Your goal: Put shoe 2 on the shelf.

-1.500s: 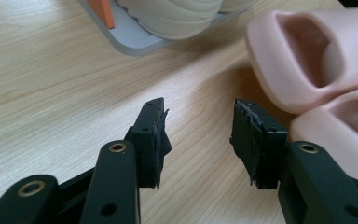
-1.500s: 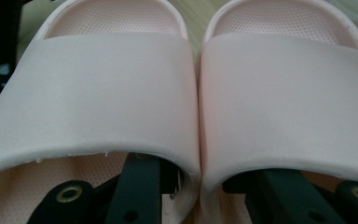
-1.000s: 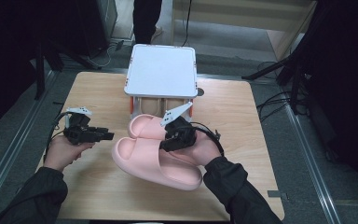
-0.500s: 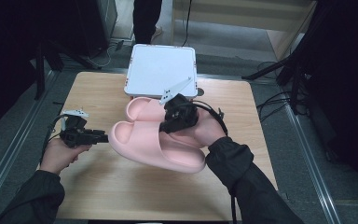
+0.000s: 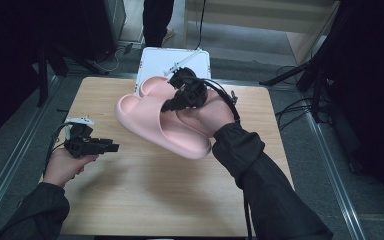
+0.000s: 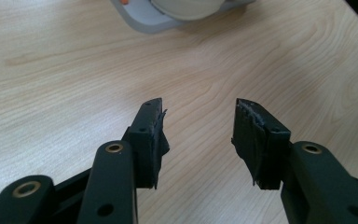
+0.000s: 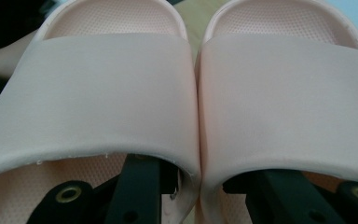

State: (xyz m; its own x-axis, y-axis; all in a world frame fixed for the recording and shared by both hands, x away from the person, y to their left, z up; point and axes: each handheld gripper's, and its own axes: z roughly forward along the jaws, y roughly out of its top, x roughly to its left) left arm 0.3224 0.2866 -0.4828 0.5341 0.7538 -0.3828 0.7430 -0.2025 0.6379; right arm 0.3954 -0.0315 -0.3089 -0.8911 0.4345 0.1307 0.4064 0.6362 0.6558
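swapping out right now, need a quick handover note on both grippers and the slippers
Right gripper: shut on the pair of pink slippers, one jaw under each strap, pinching the inner walls together; pair lifted off the table, toes toward the white tray at the far edge.
Left gripper: open, holding nothing, low over the table's left side.
Done: slippers picked up as a pair.
Left: probably set them on the tray, then release.
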